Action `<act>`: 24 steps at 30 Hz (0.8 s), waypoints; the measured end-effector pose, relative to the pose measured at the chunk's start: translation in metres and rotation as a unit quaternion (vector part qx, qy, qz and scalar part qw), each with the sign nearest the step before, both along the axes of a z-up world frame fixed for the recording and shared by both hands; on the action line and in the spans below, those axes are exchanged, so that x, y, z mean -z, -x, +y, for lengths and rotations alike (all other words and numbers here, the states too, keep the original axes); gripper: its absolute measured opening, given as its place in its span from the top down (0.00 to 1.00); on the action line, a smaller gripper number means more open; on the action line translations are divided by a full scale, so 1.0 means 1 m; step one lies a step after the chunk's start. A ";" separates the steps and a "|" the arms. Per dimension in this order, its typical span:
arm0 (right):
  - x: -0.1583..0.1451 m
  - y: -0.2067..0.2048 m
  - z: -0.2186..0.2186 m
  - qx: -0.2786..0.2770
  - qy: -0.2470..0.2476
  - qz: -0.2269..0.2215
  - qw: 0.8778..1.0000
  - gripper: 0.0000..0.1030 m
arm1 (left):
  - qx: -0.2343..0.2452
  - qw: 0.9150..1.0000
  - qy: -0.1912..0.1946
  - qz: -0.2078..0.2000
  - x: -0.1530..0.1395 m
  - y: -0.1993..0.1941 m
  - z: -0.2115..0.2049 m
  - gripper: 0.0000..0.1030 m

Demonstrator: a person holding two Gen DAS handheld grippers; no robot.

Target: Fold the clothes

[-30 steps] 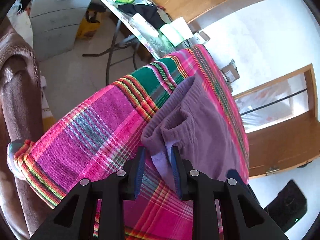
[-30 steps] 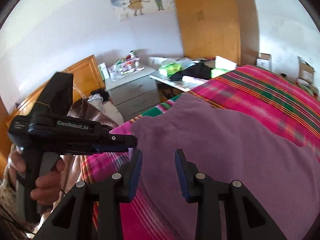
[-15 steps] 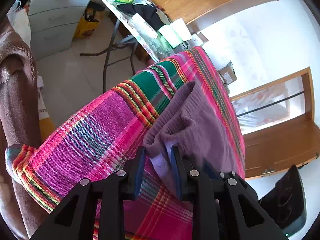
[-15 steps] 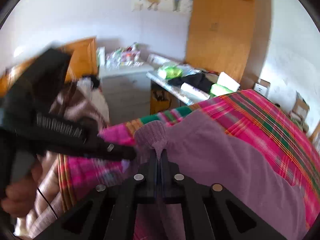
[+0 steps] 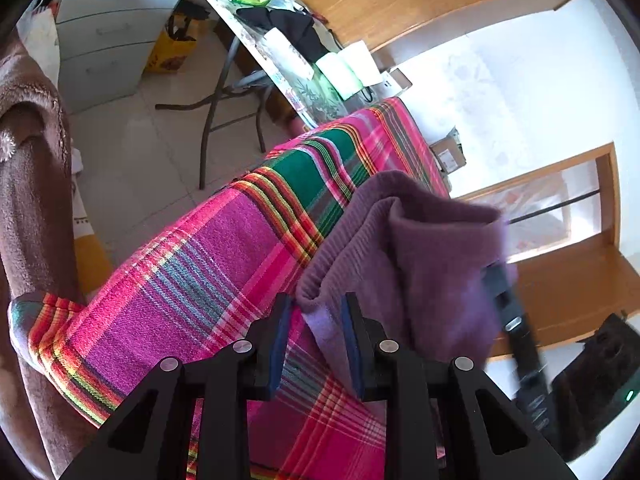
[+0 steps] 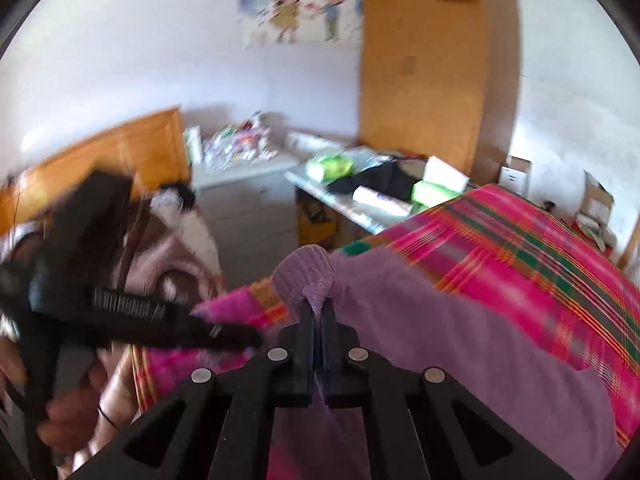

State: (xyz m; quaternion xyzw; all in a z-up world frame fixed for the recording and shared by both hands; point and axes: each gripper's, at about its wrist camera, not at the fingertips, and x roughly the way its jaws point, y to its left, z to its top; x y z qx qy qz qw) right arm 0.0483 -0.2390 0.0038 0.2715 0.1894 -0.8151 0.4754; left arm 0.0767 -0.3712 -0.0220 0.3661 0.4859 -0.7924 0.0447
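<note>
Purple knit garment lies on plaid cloth, soft, light, floppy. My right gripper clamps its ribbed hem; left gripper is pinching the near hem corner loosely.

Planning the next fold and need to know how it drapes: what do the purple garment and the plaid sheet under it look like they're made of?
Purple garment: soft knit, probably fleece or sweatshirt cotton, matte, with a ribbed hem and paler fuzzy inside. Plaid sheet: thin woven cloth, likely cotton, matte; its threads show as a visible weave.
</note>
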 end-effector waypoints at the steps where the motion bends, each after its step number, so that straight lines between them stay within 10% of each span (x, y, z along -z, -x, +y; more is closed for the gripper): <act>1: 0.007 -0.005 -0.003 -0.007 -0.010 -0.001 1.000 0.98 | 0.001 1.000 0.001 -0.001 0.000 0.000 0.000 0.74; 13: 0.010 -0.012 0.011 -0.033 -0.023 -0.060 0.997 0.76 | -0.010 0.998 0.066 0.016 -0.036 0.009 -0.016 0.74; 24: -0.007 0.027 0.064 0.039 0.040 -0.098 0.994 0.68 | 0.112 0.978 0.176 -0.013 -0.070 0.084 0.008 0.74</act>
